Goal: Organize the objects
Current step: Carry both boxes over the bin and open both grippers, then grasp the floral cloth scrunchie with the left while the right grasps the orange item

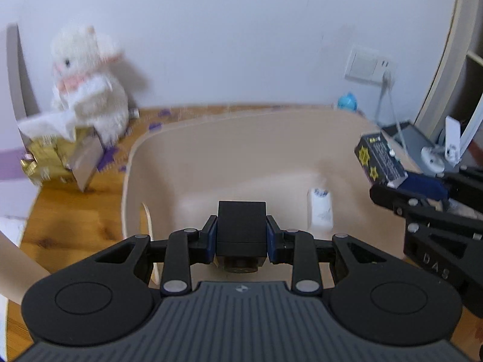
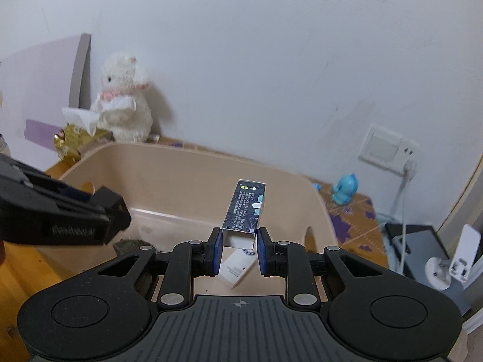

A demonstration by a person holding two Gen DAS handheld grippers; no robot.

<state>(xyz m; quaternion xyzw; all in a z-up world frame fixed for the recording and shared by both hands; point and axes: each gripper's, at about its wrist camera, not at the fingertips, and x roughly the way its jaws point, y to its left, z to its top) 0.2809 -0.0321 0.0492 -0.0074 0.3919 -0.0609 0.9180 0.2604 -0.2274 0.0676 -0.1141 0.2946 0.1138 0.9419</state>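
My left gripper point(image 1: 241, 235) held a black box point(image 1: 241, 226) squarely between its pads, poised above the near side of the beige bin point(image 1: 211, 138). My right gripper point(image 2: 240, 252) was closed on the open lower end of a dark printed carton point(image 2: 246, 206), which stood tilted up and away from me over the bin's right half. A white packet point(image 2: 237, 270) already lay on the bin floor, right under the carton.

The carton worried me most. I held it only by its hollow open end, so I judged the thin walls could buckle under the pads and the carton could twist or slip free before I was ready. If it dropped from that tilt it might tumble, strike the packet and land askew, or tip over the right rim onto the table point(image 1: 69, 217).

The two grippers were near each other over the same bin. Had I lowered both together, the fingers could have knocked, jolting one object loose.

The black box looked firmly seated, but released from height it might have bounced on the hard plastic. The white plush toy point(image 1: 87, 78) and gold wrapped bundle point(image 1: 48, 157) on the far left were well clear.
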